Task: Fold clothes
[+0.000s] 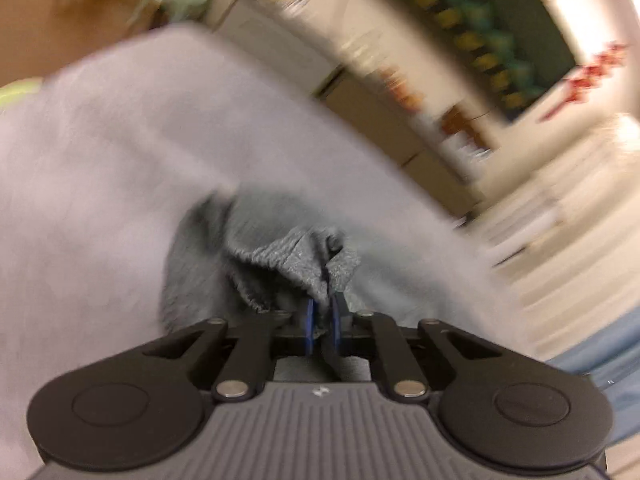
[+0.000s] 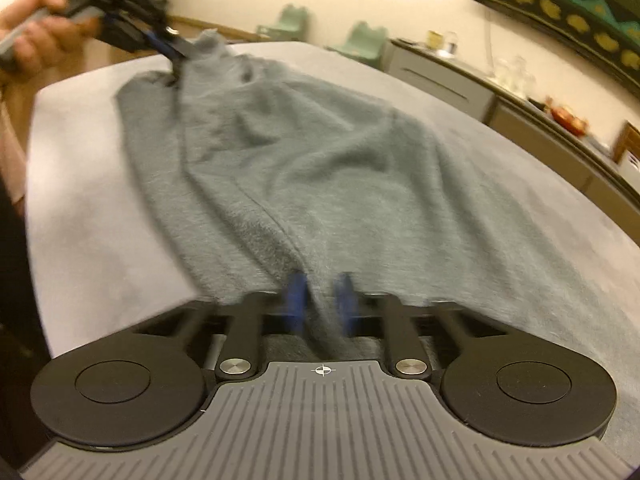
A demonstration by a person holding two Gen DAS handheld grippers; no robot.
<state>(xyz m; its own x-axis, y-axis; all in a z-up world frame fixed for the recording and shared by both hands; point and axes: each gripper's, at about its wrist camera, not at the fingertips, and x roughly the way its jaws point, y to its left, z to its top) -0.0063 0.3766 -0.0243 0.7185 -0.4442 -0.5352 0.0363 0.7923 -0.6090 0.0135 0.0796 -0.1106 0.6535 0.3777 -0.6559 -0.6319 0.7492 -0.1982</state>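
Observation:
A grey knit garment [image 2: 304, 168] lies stretched over a pale lavender-covered table [image 2: 92, 208]. My right gripper [image 2: 320, 300] is shut on the garment's near edge, cloth bunched between its blue pads. My left gripper [image 2: 176, 56], held by a hand at the far left end, is shut on the garment's other end. In the blurred left wrist view the left gripper [image 1: 322, 316] pinches a bunched fold of the grey garment [image 1: 280, 260] between blue pads, above the table [image 1: 100, 184].
A grey cabinet [image 2: 440, 80] with cups and jars stands behind the table on the right. Two pale green chairs [image 2: 364, 40] stand at the back wall. A dark patterned hanging [image 2: 560, 4] is on the wall.

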